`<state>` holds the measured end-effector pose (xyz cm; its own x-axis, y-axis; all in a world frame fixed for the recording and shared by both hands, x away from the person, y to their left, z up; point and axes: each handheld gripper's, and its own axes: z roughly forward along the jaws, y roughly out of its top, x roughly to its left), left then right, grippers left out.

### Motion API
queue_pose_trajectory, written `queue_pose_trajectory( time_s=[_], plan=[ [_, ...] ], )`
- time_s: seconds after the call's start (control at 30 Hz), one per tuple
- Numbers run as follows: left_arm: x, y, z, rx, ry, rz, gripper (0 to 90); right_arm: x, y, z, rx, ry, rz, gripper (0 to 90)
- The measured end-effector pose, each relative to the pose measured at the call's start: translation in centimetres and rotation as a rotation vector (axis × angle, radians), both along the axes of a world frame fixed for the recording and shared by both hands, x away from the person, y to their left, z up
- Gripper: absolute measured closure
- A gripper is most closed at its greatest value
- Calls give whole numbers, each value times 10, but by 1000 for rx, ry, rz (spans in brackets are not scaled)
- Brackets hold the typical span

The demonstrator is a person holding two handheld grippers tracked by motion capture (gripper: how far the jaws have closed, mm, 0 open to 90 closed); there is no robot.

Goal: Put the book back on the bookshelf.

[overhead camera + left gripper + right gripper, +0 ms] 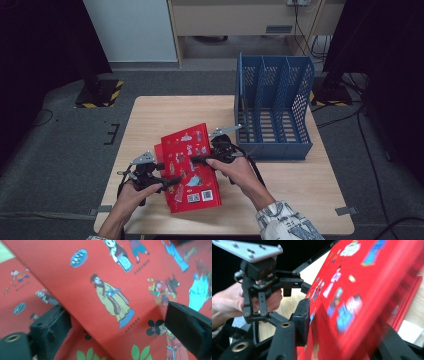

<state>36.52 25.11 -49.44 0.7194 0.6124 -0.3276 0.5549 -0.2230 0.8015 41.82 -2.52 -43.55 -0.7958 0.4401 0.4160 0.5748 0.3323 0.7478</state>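
A: Lower left of the high view first. The left gripper [165, 181] sits at the left edge of the red book [192, 172], which is tilted up off the table [300, 185] a little below the middle of the frame.

B: In the left gripper view one black jaw sits at lower left under the lifted cover and the other at lower right on top of it. I can't tell whether the pads actually press on the cover.

A: Moving to centre, there's a second red book [159, 150] under it, peeking out at its upper-left corner.

B: Then the right gripper [200, 159], just right of centre. Its jaws straddle the book's right edge, set fairly narrow. The right gripper view is blurred, so I can't tell if they bite.

A: Far right, upper part of the frame: the blue file rack [272, 110], standing well apart from the book.

B: Here's my worry. If neither pair is really clamped, that tilted book could slide down or flop open. Only one side holding could twist it and drag the lower book along.
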Motion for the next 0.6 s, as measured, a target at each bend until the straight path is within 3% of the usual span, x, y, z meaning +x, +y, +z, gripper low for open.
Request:
queue_pose_trajectory(
  time_s=[0.2, 0.6],
  plan=[
    [0, 0, 1, -14, 0, 1, 67, 1, 3, -2, 35, 16, 5, 644],
    [-1, -1, 3, -25, -6, -2, 67, -4, 10, -2, 35, 1, 4, 628]
  ],
)
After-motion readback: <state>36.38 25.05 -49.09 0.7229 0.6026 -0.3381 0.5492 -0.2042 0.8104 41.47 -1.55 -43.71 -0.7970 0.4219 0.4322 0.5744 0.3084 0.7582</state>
